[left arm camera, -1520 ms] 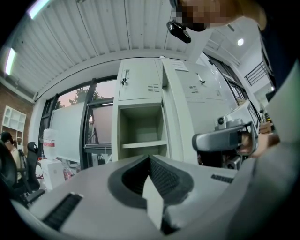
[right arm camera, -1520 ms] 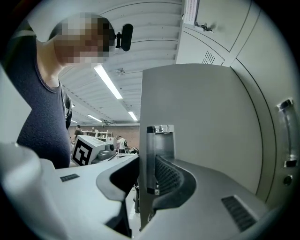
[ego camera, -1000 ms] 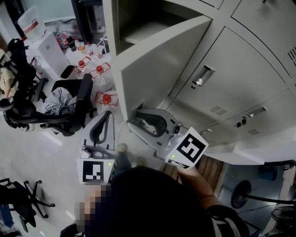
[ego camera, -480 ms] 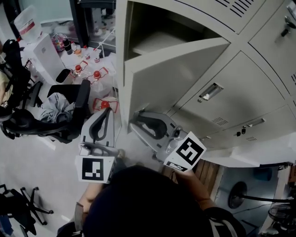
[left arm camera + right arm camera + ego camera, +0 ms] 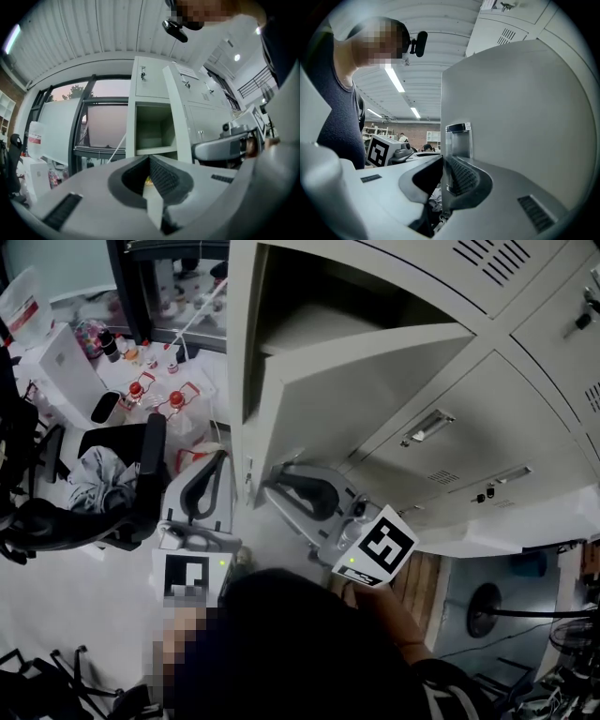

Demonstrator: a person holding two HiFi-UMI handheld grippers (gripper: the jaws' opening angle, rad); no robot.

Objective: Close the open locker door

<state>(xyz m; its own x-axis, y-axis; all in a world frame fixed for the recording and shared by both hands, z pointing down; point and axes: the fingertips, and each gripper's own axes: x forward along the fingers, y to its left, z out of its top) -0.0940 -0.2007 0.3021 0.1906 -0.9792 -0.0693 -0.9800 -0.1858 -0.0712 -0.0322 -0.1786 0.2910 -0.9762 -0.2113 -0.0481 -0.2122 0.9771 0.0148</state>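
Observation:
The grey locker door stands swung out from its open compartment, which shows a bare shelf. My right gripper is at the door's lower free corner. In the right gripper view the door's edge and its metal latch plate sit between the jaws, which are closing onto the edge from both sides. My left gripper hangs to the left of the door, shut with nothing in it. From the left gripper view the open compartment lies straight ahead and the door is seen edge-on.
Closed locker doors with a recessed handle fill the right. A black office chair with clothes on it stands left of the locker. Red-capped bottles and a white box lie behind it. A floor fan stands lower right.
The right gripper's jaws have drawn in around the door's lower corner. The head has tipped, so the locker now shows higher and larger. The left gripper has stayed beside the door.

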